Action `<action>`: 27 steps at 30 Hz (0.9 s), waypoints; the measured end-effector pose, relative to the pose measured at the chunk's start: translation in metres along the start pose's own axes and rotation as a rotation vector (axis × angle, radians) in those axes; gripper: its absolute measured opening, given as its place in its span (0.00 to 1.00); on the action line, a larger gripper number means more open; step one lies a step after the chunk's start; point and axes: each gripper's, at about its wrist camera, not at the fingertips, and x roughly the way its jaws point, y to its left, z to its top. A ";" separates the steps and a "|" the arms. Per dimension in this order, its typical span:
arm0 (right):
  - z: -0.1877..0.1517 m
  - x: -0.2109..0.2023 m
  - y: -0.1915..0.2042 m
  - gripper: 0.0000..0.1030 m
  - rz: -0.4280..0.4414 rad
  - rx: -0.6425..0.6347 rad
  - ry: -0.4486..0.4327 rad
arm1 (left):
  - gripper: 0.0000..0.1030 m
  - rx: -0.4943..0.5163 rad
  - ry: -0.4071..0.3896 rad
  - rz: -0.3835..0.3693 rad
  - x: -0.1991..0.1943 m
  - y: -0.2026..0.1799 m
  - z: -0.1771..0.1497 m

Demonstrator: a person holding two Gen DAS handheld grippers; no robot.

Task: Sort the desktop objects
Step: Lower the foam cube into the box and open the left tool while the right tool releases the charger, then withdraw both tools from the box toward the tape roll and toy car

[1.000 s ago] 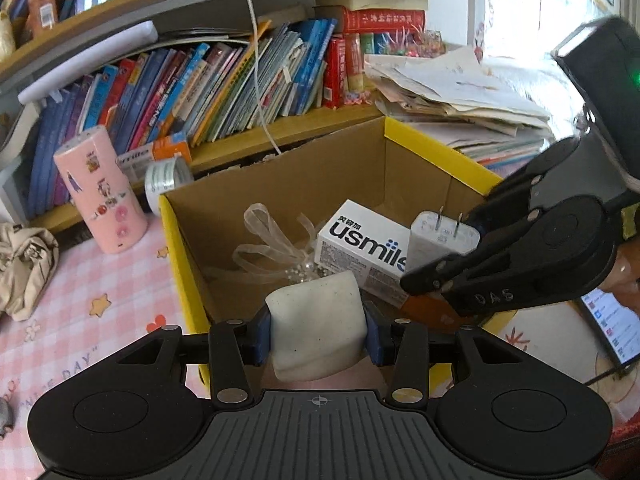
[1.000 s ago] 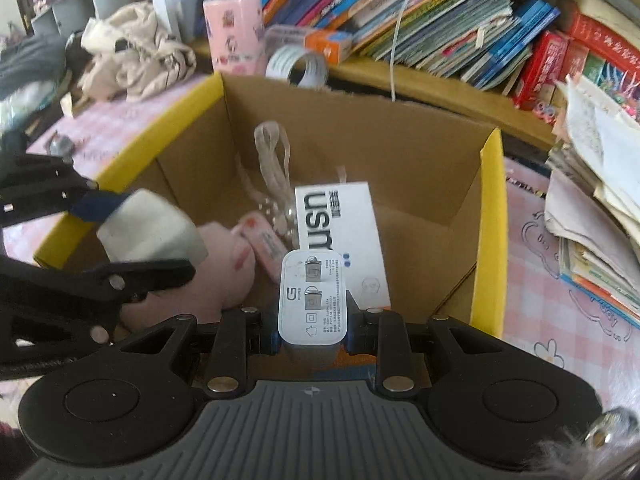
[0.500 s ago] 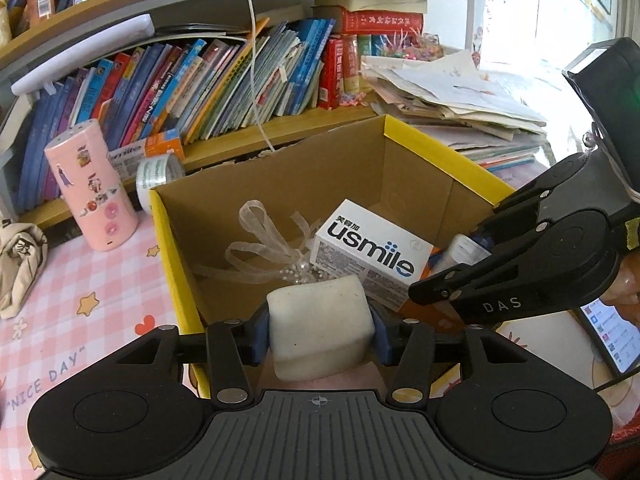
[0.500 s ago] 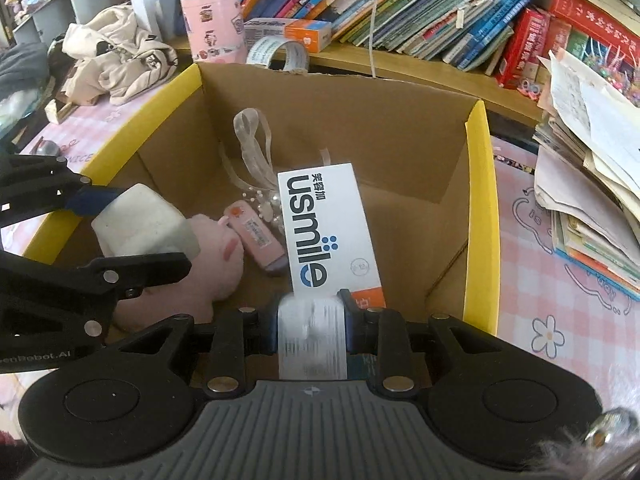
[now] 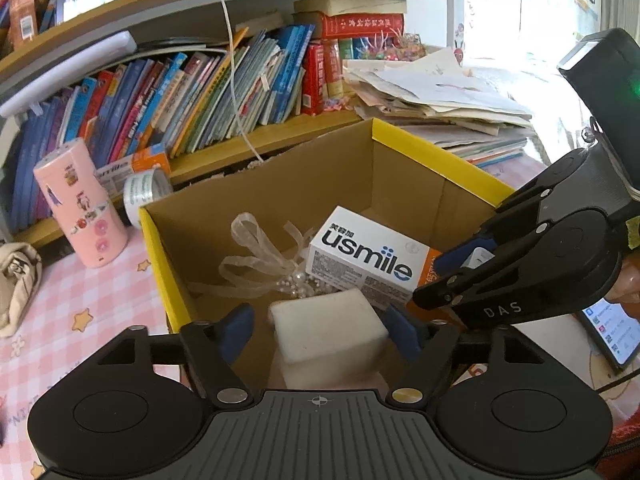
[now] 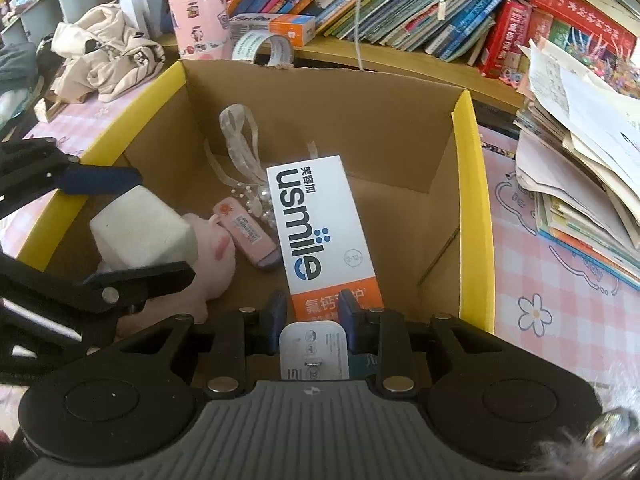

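Left gripper point(image 5: 324, 330) over the near part of an open cardboard box point(image 5: 436, 156) with yellow-edged flaps, blue pads spread on either side of a white foam block point(image 5: 328, 334), a visible gap on the left pad's side, the right pad close to or at the block's corner; contact on that side not resolvable. In the right wrist view, same block point(image 6: 142, 232) between the left gripper's two black fingers, resting against a pink plush toy point(image 6: 216, 256) on the box floor. Right gripper point(image 6: 314, 316) low over the near box wall, fingers parted slightly wider than a white charger plug point(image 6: 314, 350) lying between them near the palm; whether pinched or loose, cannot tell. Inside the box: white "usmile" carton point(image 6: 308, 232) with orange end lying flat along the middle, small pink tube point(image 6: 248, 234) just left of it, sheer ribbon bow with pearl beads point(image 5: 256, 258) toward the far left corner. Outside, beyond the far wall: pink stickered canister point(image 5: 80, 204), roll of tape point(image 5: 146, 194), a second orange-and-white carton point(image 6: 280, 26) on the shelf edge, row of leaning books point(image 5: 192, 92), white cable point(image 5: 234, 80) hanging down to the box. Stack of loose papers point(image 5: 440, 96) to the right; beige cloth point(image 6: 104, 60) on the pink checked tablecloth point(image 5: 80, 300) to the left; lit phone screen point(image 5: 612, 328) at the far right edge.
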 end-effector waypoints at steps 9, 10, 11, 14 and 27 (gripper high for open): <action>0.000 -0.015 0.002 0.59 0.073 0.062 -0.043 | 0.87 -0.094 -0.080 0.032 -0.032 0.011 -0.002; 0.000 -0.017 0.004 0.64 0.078 0.052 -0.047 | 0.87 -0.108 -0.084 0.041 -0.035 0.012 -0.003; 0.001 -0.019 0.006 0.66 0.078 0.043 -0.053 | 0.87 -0.121 -0.088 0.047 -0.039 0.013 -0.004; 0.001 -0.025 0.013 0.78 0.064 0.013 -0.074 | 0.87 -0.148 -0.101 0.051 -0.049 0.014 -0.006; -0.010 -0.043 0.020 0.89 -0.017 0.026 -0.138 | 0.96 -0.159 -0.126 0.084 -0.072 0.003 -0.019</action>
